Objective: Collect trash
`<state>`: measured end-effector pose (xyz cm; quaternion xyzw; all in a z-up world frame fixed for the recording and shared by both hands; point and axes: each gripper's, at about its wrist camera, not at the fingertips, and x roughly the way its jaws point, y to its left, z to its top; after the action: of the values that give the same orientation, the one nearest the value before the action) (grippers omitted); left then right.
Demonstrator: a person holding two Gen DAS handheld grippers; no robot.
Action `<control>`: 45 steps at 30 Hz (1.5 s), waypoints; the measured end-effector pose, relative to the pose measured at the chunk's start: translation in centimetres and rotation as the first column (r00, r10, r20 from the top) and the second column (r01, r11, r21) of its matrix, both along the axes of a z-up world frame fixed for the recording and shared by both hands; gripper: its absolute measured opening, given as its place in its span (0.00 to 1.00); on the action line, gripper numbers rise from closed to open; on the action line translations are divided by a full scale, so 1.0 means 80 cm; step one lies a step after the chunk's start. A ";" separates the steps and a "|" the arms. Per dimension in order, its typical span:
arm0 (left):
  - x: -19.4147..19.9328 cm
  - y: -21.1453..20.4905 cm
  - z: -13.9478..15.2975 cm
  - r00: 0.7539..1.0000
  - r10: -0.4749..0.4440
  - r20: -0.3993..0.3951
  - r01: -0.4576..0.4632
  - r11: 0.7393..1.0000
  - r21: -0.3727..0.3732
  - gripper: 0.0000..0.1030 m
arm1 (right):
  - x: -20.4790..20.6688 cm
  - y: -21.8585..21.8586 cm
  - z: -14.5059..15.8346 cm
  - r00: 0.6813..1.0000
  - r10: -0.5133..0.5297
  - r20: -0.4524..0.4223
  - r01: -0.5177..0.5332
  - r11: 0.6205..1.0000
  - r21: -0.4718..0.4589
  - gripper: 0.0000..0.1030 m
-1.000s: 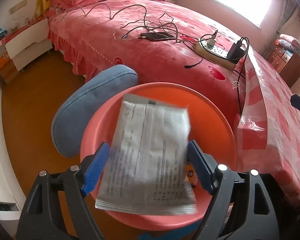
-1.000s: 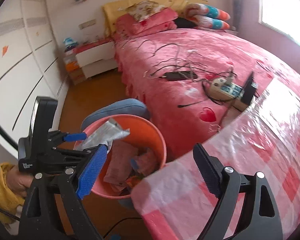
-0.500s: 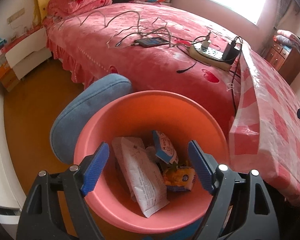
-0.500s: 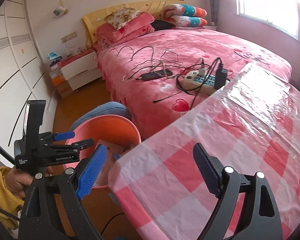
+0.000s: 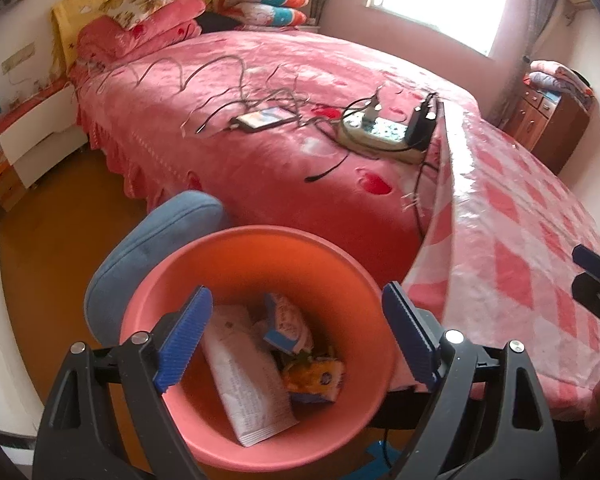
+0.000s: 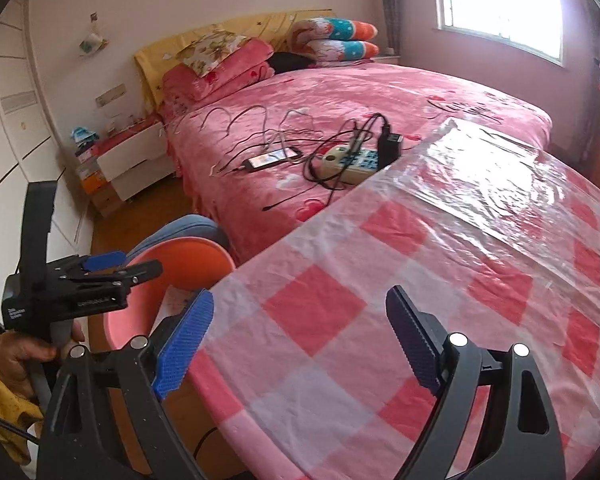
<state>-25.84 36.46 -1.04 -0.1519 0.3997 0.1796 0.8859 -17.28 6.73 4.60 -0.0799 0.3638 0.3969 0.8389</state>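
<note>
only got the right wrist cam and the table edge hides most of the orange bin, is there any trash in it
Observer: Yes. The left wrist view looks straight into the orange bin, and a white printed packet lies inside.
Operator: anything else in there
Observer: A blue-and-white wrapper and a yellow wrapper lie beside the packet.
Operator: is the left gripper holding something
Observer: No. The left gripper hangs over the bin. Its jaws have just been opening, and nothing is between the pads.
</note>
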 end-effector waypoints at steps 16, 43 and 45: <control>0.035 -0.061 0.049 0.991 -0.096 0.090 0.092 0.995 0.050 0.86 | 0.017 -0.072 0.008 0.992 -0.125 0.021 0.124 0.991 0.049 0.85; 0.120 -0.230 0.094 0.939 -0.319 0.132 0.300 0.943 0.141 0.94 | 0.066 -0.245 0.005 0.894 -0.444 0.052 0.436 0.891 0.126 0.88; 0.127 -0.245 0.095 0.932 -0.338 0.131 0.320 0.936 0.145 0.95 | 0.072 -0.262 0.002 0.882 -0.469 0.041 0.460 0.878 0.133 0.87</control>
<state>-15.67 16.83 6.57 -0.0422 0.3382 0.0401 0.9393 -11.56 -14.24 4.79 0.0455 0.3176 0.2021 0.9253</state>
